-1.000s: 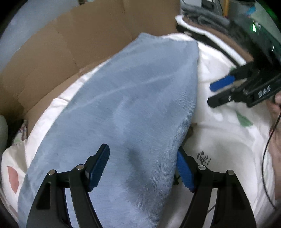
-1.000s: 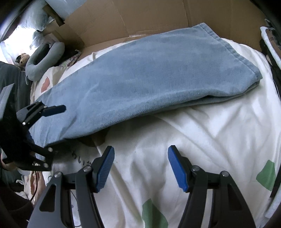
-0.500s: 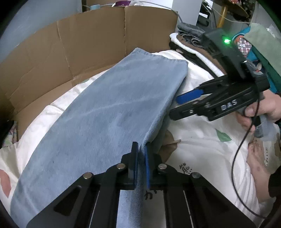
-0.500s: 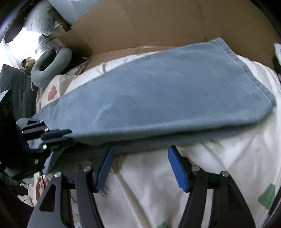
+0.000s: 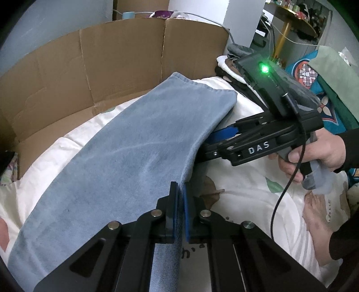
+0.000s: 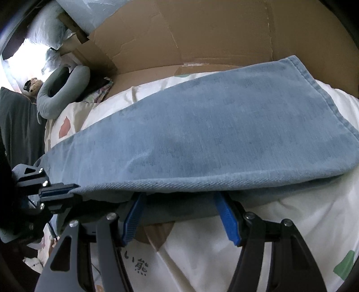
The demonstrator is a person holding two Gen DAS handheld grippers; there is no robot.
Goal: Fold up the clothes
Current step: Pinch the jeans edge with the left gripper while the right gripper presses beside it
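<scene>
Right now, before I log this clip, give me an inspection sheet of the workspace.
Surface: white printed quilt, rumpled.
Job's things: blue jeans lying lengthwise on the quilt, near edge lifted.
Clutter: stacked clothes beyond the jeans; grey neck pillow.
Grippers: left gripper shut on the jeans' edge; right gripper open, fingers reaching under that edge.
Cables: black cable hanging from the right gripper.
Surroundings: cardboard wall behind the quilt; cluttered shelf beyond.

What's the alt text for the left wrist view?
The left claw is shut on the near edge of blue jeans spread over a white duvet. The right claw, held in a hand, reaches under the same edge, with a cardboard wall behind.
</scene>
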